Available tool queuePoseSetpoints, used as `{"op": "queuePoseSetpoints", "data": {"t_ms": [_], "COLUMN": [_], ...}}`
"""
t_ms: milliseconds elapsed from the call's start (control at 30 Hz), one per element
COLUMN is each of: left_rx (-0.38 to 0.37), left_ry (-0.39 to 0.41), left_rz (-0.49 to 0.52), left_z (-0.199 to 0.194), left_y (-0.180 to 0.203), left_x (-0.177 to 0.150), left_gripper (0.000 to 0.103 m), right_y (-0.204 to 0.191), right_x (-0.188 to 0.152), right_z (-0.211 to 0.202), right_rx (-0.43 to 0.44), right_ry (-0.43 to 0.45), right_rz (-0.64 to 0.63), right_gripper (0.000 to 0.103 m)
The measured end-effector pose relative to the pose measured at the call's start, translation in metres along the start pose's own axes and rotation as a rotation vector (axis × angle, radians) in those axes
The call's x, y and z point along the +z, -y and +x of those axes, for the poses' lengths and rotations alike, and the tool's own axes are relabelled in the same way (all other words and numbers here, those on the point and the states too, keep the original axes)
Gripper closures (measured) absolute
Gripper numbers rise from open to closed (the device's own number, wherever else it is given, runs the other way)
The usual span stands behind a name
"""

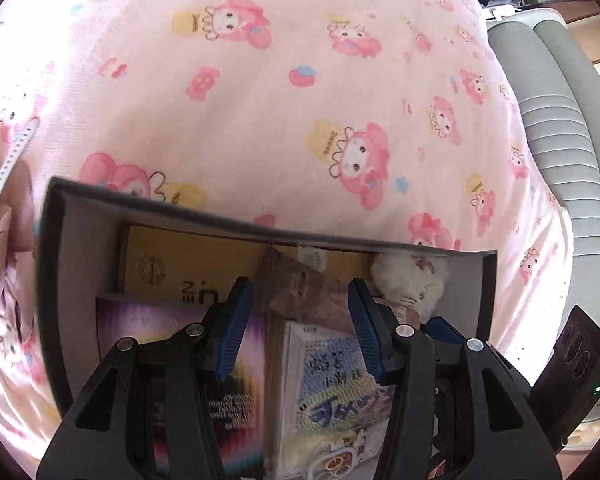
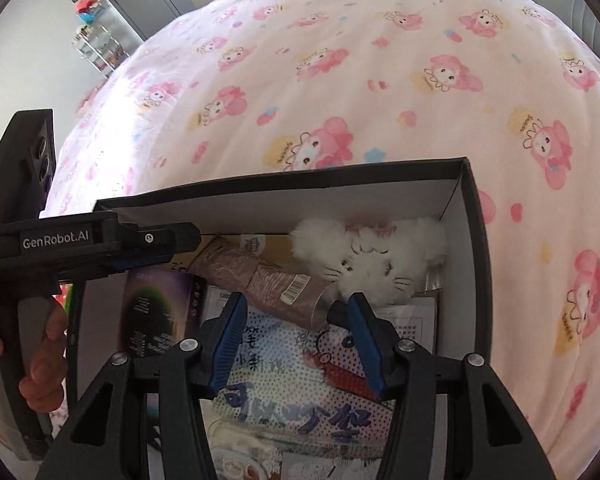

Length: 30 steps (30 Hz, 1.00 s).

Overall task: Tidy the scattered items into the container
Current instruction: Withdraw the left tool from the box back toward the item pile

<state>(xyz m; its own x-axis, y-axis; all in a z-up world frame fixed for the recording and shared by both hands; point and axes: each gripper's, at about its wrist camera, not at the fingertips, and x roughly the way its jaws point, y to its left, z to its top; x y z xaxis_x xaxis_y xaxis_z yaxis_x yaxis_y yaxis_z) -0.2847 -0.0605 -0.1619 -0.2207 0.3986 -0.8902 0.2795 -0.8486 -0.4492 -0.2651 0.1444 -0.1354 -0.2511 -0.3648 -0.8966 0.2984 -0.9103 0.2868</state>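
Tools (image 2: 298,340) above filled dark box (image 2: 476,216)

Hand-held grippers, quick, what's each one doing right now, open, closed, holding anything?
Left hand-held gripper: open, nothing between its fingers, poised over the box.
Right hand-held gripper: open, holding nothing, above the same box.
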Motion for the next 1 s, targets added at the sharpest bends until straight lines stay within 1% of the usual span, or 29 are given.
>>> {"op": "queuePoseSetpoints", "data": {"t_ms": [67, 133, 200, 300, 333, 400, 500, 533, 600, 700, 800, 833, 900, 933, 1000], "left_rx": [-0.007, -0.016, -0.015, -0.019, -0.027, -0.048, -0.058, -0.052, -0.026, -0.004, 0.008, -0.031, -0.095, -0.099, -0.085], "left_ry": [-0.033, -0.067, -0.079, -0.073, -0.076, -0.08, -0.058, -0.047, -0.026, 0.022, 0.057, 0.043, -0.005, -0.015, -0.016], "left_rz": [-0.016, -0.033, -0.04, -0.03, -0.031, -0.041, -0.024, -0.015, 0.03, 0.031, 0.045, 0.038, 0.004, -0.006, -0.013], "left_z": [0.012, 0.023, 0.033, 0.036, 0.036, 0.035, 0.029, 0.023, 0.014, 0.0, -0.011, -0.011, -0.006, -0.004, -0.002], "left_y": [-0.003, -0.007, -0.001, 0.003, 0.003, 0.003, 0.009, 0.009, 0.013, 0.012, 0.009, 0.007, 0.001, -0.001, -0.004], "left_x": [0.002, 0.003, 0.009, 0.007, 0.006, 0.005, 0.005, 0.005, 0.007, 0.008, 0.004, 0.003, 0.004, 0.005, 0.009], "left_gripper": [0.053, 0.053, 0.053, 0.053, 0.053, 0.053, 0.053, 0.053, 0.056, 0.056, 0.056, 0.056, 0.056, 0.056, 0.056], "right_y": [-0.002, -0.003, -0.004, -0.003, -0.002, -0.001, -0.005, -0.004, -0.001, -0.003, -0.014, -0.017, -0.021, -0.023, -0.029], "right_x": [0.002, 0.003, 0.004, -0.001, -0.004, -0.01, -0.013, -0.012, -0.008, -0.003, 0.002, 0.004, 0.009, 0.011, 0.015], "right_z": [0.003, 0.006, 0.007, -0.002, -0.005, -0.003, 0.004, 0.005, 0.007, 0.012, 0.016, 0.017, 0.017, 0.018, 0.019], "right_rx": [-0.013, 0.005, 0.0, -0.067, -0.055, -0.044, -0.091, -0.085, -0.048, 0.018, 0.024, 0.036, 0.099, 0.115, 0.097], "right_ry": [0.004, -0.009, -0.011, 0.041, 0.056, 0.041, 0.014, 0.018, 0.011, -0.005, -0.007, -0.005, -0.001, 0.001, 0.007], "right_rz": [-0.01, -0.004, 0.001, 0.007, 0.017, 0.04, -0.001, 0.008, 0.039, 0.065, 0.038, 0.033, 0.038, 0.04, 0.023], "right_gripper": [0.054, 0.054, 0.054, 0.055, 0.055, 0.054, 0.053, 0.052, 0.052, 0.052, 0.052, 0.052, 0.053, 0.053, 0.053]}}
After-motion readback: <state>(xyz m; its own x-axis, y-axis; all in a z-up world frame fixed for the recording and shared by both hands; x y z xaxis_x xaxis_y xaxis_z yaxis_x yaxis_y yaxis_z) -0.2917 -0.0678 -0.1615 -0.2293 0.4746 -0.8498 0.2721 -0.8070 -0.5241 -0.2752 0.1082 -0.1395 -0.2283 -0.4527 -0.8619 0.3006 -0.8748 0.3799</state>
